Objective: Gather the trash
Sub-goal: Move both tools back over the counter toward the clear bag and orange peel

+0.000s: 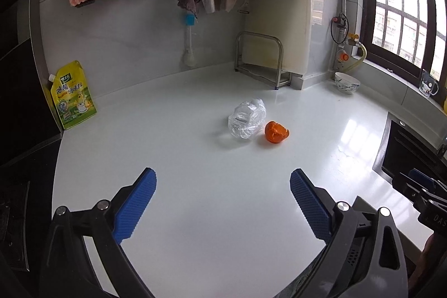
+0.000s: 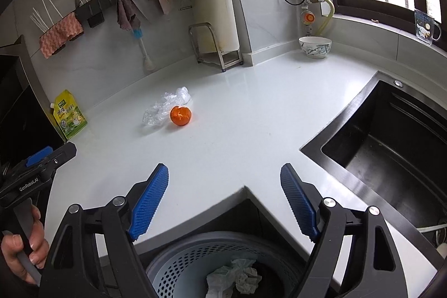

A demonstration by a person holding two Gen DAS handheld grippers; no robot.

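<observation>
A crumpled clear plastic wrapper (image 1: 247, 117) lies on the white counter (image 1: 195, 186), with an orange peel (image 1: 276, 131) touching its right side. Both also show in the right wrist view: wrapper (image 2: 162, 109), peel (image 2: 180, 115). My left gripper (image 1: 223, 180) is open and empty, well short of them. My right gripper (image 2: 225, 178) is open and empty, above the counter's front corner. Below it stands a grey perforated trash bin (image 2: 178, 267) holding crumpled paper (image 2: 234, 278).
A yellow seasoning pouch (image 1: 73, 97) leans at the left wall. A metal rack (image 1: 262, 60) with a cutting board stands at the back. A bowl (image 2: 315, 46) sits near the window. A black sink (image 2: 391, 147) lies to the right.
</observation>
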